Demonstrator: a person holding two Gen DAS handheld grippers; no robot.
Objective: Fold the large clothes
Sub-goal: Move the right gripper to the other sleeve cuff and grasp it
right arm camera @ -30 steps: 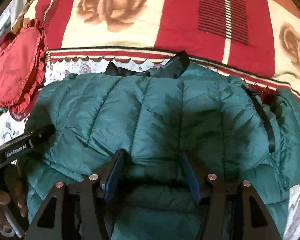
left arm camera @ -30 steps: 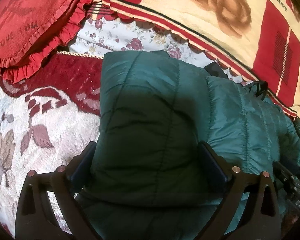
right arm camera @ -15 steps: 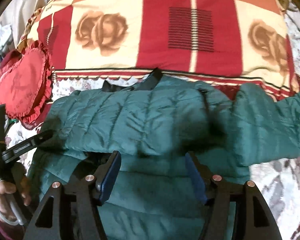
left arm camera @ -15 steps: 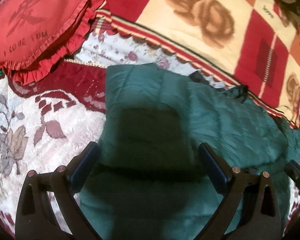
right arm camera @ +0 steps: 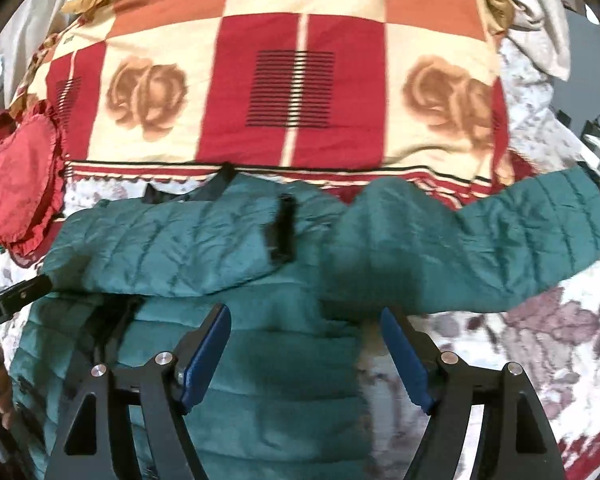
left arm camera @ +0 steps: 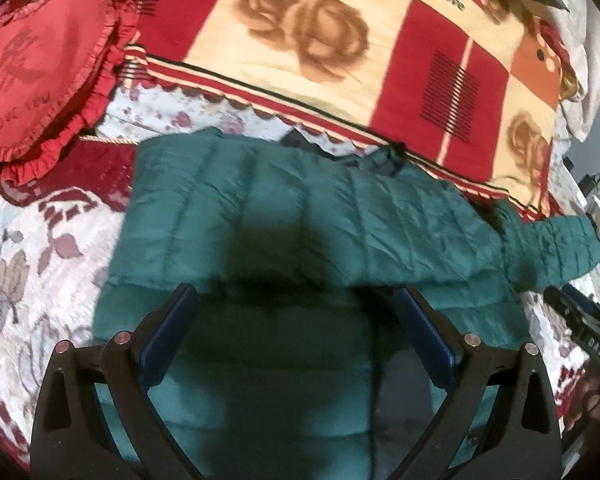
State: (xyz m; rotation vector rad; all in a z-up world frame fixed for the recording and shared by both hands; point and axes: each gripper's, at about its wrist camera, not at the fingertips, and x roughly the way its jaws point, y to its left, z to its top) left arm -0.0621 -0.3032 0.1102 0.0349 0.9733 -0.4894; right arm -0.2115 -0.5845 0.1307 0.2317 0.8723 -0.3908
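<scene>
- Both grippers have drawn back from the teal quilted puffer jacket [left arm camera: 300, 216], now folded over itself with one sleeve [right arm camera: 500, 240] stretched out to the right.
- Left gripper [left arm camera: 296, 332]: blue-padded fingers [left arm camera: 168, 332] spread apart, grasping nothing, above the jacket's near part.
- Right gripper [right arm camera: 304, 352]: fingers likewise released.
- Jacket lies on the floral white-and-maroon bedspread [left arm camera: 32, 248].
- Beyond: red ruffled heart-shaped cushion [left arm camera: 36, 68] and red-and-cream rose-patterned blanket [right arm camera: 300, 80].
</scene>
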